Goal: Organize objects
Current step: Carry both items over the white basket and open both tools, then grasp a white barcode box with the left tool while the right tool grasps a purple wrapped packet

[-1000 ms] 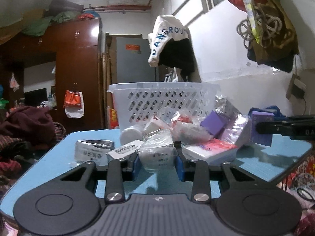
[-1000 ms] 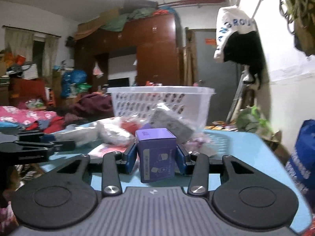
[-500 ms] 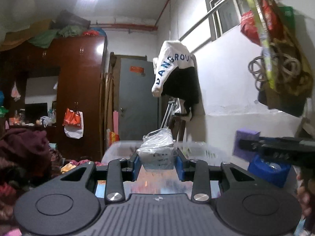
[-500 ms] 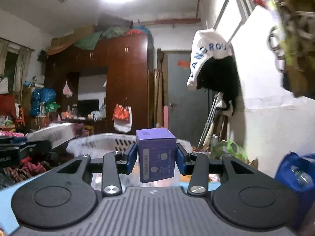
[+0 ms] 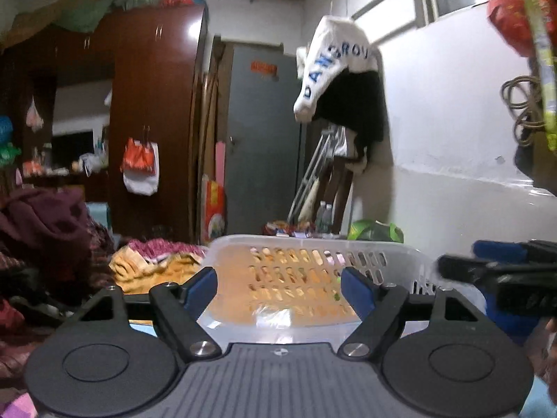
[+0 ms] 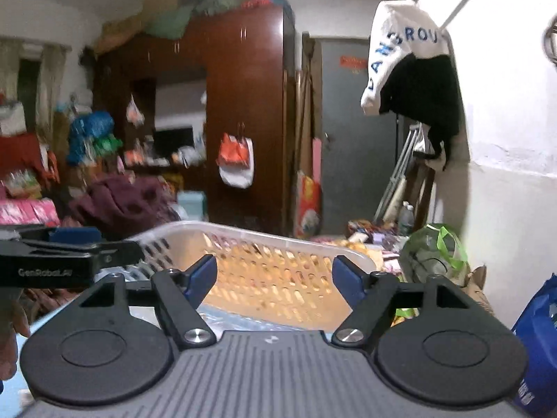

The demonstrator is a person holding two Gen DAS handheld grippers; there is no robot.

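A white perforated plastic basket (image 5: 313, 247) stands right in front of both grippers; it also shows in the right wrist view (image 6: 250, 233). My left gripper (image 5: 278, 287) is open and empty above the basket's near side. My right gripper (image 6: 274, 278) is open and empty over the same basket. A clear plastic packet (image 5: 275, 315) lies inside, low in the left wrist view. The purple box is out of sight. The right gripper shows at the right edge of the left wrist view (image 5: 494, 271); the left one shows at the left edge of the right wrist view (image 6: 62, 254).
The blue table edge (image 6: 21, 400) shows at the lower left. A blue bag (image 6: 536, 341) and a green bag (image 6: 435, 254) sit at the right by the white wall. A dark wardrobe (image 5: 153, 122), clothes piles (image 5: 45, 230) and a grey door (image 5: 261, 139) stand behind.
Both grippers moved forward over the basket and opened. The left let go of the plastic packet and the right let go of the purple box.
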